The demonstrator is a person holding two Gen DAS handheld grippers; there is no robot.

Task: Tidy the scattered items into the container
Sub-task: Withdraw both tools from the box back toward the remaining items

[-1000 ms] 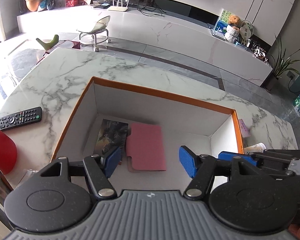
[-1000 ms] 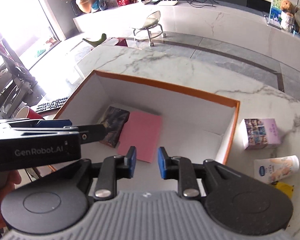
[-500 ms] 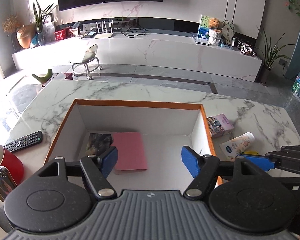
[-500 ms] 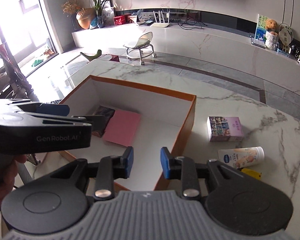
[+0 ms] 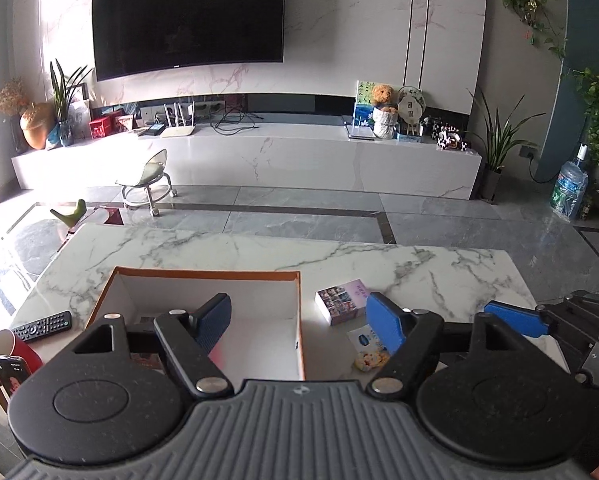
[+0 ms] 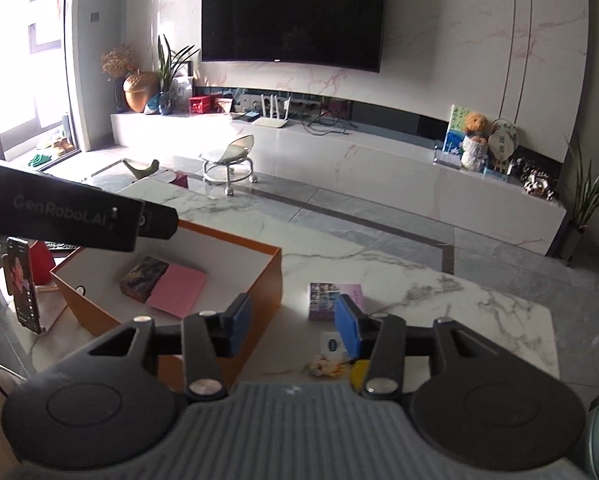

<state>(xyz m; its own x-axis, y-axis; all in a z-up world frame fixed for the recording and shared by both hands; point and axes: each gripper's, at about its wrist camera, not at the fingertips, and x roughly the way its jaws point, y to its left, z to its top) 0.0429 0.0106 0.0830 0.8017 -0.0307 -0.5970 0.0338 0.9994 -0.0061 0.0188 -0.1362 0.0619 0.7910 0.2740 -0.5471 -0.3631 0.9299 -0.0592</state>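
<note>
An orange-rimmed white box [image 5: 207, 276] [image 6: 267, 272] stands on the marble table; inside lie a pink pad [image 6: 177, 290] and a dark picture booklet [image 6: 143, 278]. Right of the box a small purple photo box [image 5: 341, 306] [image 6: 331, 300] and a white tube [image 5: 369, 350] [image 6: 331, 346] rest on the table, with a yellow item [image 6: 359, 372] beside the tube. My left gripper [image 5: 299, 322] is raised over the box's right wall, its jaws opening with nothing between them. My right gripper [image 6: 293, 326] hovers above the tube, jaws opening, nothing held.
A black remote [image 5: 43, 326], a red cup [image 5: 13, 350] and a phone on a stand [image 6: 19, 284] sit at the table's left end. Beyond the table are a stool [image 5: 149, 184], a low TV bench and plants. The table's far edge [image 5: 283, 236] runs across the view.
Both grippers have risen and pulled back from inside the box, tilting up toward the room. Both sets of jaws have widened. The pink pad stays in the box.
</note>
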